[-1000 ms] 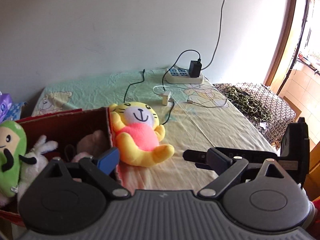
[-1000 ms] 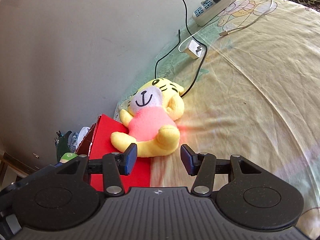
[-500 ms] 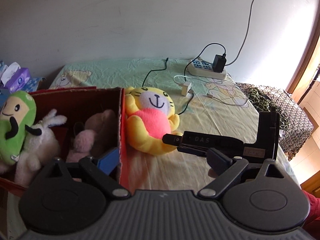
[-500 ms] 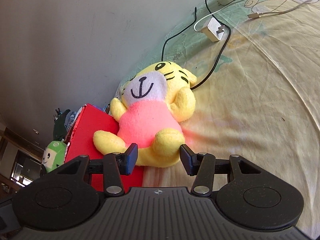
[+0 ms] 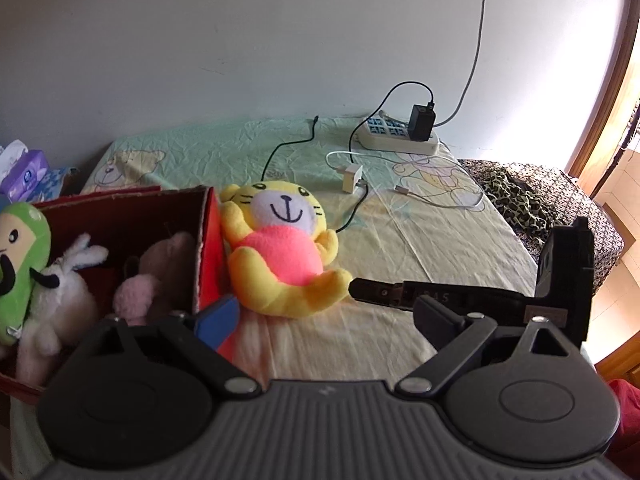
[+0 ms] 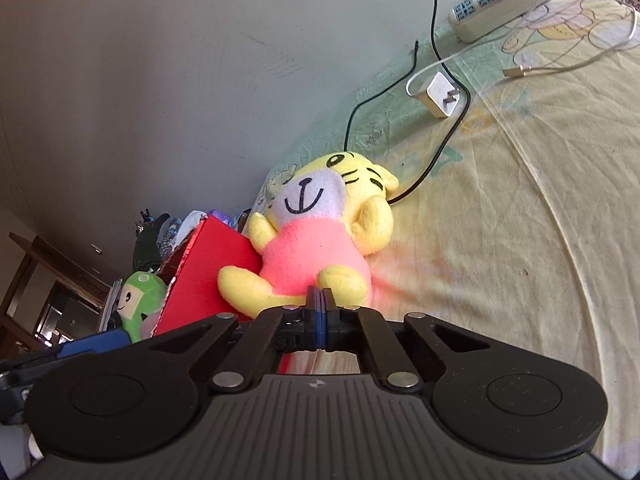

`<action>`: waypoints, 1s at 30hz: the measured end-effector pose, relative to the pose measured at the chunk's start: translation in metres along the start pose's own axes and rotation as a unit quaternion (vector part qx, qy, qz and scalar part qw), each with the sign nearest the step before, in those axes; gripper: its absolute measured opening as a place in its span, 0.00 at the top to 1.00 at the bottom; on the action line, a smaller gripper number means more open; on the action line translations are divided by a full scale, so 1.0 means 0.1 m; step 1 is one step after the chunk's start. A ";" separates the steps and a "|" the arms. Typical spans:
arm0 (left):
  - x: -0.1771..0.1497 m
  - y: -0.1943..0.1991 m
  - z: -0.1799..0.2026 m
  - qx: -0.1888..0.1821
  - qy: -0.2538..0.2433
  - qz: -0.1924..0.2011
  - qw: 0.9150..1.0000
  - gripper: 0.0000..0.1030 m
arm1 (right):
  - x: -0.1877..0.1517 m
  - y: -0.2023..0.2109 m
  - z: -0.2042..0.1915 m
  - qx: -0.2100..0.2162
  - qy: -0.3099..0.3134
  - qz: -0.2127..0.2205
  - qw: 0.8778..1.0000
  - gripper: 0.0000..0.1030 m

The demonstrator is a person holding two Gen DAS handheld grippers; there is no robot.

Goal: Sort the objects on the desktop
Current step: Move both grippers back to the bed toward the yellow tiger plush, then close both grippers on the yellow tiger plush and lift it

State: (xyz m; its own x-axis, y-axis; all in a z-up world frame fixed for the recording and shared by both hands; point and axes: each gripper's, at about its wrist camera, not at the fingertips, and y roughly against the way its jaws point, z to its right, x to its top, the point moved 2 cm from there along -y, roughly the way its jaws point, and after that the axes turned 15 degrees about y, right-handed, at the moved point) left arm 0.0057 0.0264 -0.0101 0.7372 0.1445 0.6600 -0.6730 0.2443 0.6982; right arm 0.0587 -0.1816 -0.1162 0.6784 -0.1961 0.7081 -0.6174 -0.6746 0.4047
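Note:
A yellow plush tiger in a pink shirt (image 5: 280,248) lies on its back on the bed sheet, leaning against the red box's (image 5: 204,248) right wall. My right gripper (image 6: 319,306) is shut, its pads pinching the tiger's (image 6: 312,256) lower edge between the legs. From the left wrist view, the right gripper (image 5: 354,290) touches the toy's foot. My left gripper (image 5: 326,316) hangs open in front of the tiger and the box corner, holding nothing. The box holds a green plush (image 5: 20,264), a white rabbit (image 5: 68,280) and a pink plush (image 5: 152,276).
A power strip (image 5: 400,136) with a black adapter, a white charger (image 5: 352,178) and loose cables lie behind the tiger near the wall. Tissue packs (image 5: 24,168) sit at the far left. A leopard-print cloth (image 5: 520,200) lies at the bed's right edge.
My right gripper went from open around the tiger's legs to shut at its lower edge. The left wrist view swung left, then steadied over the box corner.

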 end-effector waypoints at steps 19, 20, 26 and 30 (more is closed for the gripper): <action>-0.01 -0.17 -0.07 -0.002 0.031 -0.009 0.999 0.08 | -0.02 -0.48 0.13 -0.012 -0.038 -0.008 0.999 0.77; -0.01 -0.18 -0.09 -0.006 0.038 -0.012 0.999 0.08 | -0.02 -0.43 0.14 -0.008 -0.037 -0.006 0.999 0.78; -0.01 -0.21 -0.08 -0.037 0.056 -0.026 0.997 0.08 | -0.07 0.16 0.23 0.001 -0.042 0.008 0.999 0.79; -0.05 -0.25 0.06 -0.062 0.041 -0.038 0.997 0.08 | -0.24 0.57 0.18 0.001 -0.018 -0.013 1.000 0.78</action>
State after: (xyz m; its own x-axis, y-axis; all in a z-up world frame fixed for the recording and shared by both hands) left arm 0.0183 0.0142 -0.0291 0.7915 0.1976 0.5783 -0.6063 0.3724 0.7026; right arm 0.0146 -0.2284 -0.1207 0.7084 -0.2047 0.6755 -0.5986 -0.6814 0.4212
